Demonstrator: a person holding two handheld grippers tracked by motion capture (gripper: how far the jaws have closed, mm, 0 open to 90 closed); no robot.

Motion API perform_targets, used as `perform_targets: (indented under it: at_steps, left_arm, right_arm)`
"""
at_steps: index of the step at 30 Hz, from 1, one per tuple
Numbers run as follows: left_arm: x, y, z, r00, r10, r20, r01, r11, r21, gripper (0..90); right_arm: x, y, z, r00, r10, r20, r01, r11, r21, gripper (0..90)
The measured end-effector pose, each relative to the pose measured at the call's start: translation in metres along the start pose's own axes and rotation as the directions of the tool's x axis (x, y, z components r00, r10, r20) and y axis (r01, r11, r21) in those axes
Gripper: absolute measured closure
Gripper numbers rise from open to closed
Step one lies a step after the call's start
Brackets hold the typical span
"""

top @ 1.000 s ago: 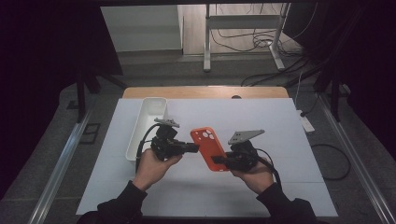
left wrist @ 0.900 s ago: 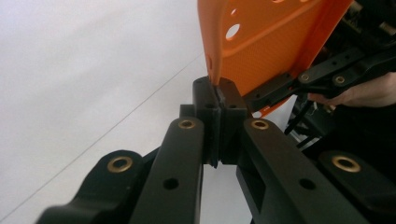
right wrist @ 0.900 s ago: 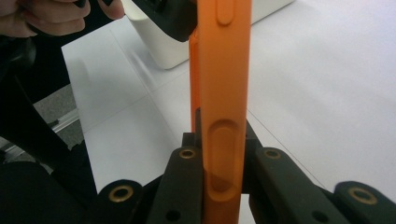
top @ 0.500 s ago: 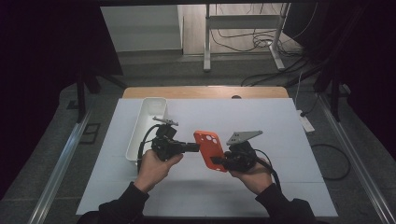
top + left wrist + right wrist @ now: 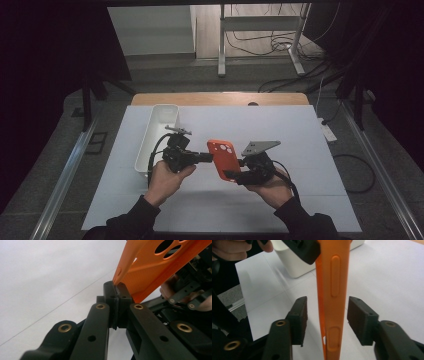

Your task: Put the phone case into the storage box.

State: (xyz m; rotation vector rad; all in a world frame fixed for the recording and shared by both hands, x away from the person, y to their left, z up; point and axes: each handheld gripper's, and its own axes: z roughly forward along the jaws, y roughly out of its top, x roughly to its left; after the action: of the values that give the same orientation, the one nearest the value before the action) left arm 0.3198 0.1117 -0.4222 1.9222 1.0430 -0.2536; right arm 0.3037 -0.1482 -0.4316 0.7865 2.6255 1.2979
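An orange phone case [image 5: 223,159] hangs above the white table between my two grippers. My left gripper [image 5: 211,158] comes in from the left and is shut on the case's edge; in the left gripper view its pads [image 5: 117,290] pinch the thin orange rim [image 5: 160,267]. My right gripper [image 5: 231,175] sits at the case's lower end. Its jaws have just been opening. In the right gripper view the case [image 5: 333,290] stands edge-on between the jaws of my right gripper [image 5: 329,312], with a gap on both sides.
A long white tray [image 5: 155,135] stands on the table's left part, just behind my left hand, also seen as the white tray [image 5: 294,265] in the right gripper view. White tabletop [image 5: 310,150] stretches to the right and front. A wooden edge runs along the far side.
Both hands and the orange case stay in nearly the same place. The case sits a touch further right than a second ago.
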Motion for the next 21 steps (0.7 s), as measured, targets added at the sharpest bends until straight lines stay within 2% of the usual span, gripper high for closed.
perform_targets:
  at_steps: [4, 13, 21]
  left_arm:
    - [0.001, 0.0, -0.002, 0.9999, 0.008, -0.014, -0.008, 1.0, -0.005, 88.8]
    - [0.005, 0.001, -0.007, 0.9993, 0.014, -0.034, -0.014, 0.9998, -0.012, 88.9]
    - [0.006, 0.002, -0.013, 0.9987, 0.024, -0.044, -0.025, 0.9996, -0.016, 88.8]
  right_arm:
    - [0.0, 0.0, 0.001, 0.9999, 0.013, -0.006, -0.013, 1.0, 0.021, 42.8]
    - [-0.002, 0.001, -0.003, 0.9992, 0.035, 0.02, -0.035, 0.999, 0.022, 31.8]
    - [-0.004, -0.001, -0.007, 0.9984, 0.04, 0.04, -0.041, 0.999, 0.013, 25.5]
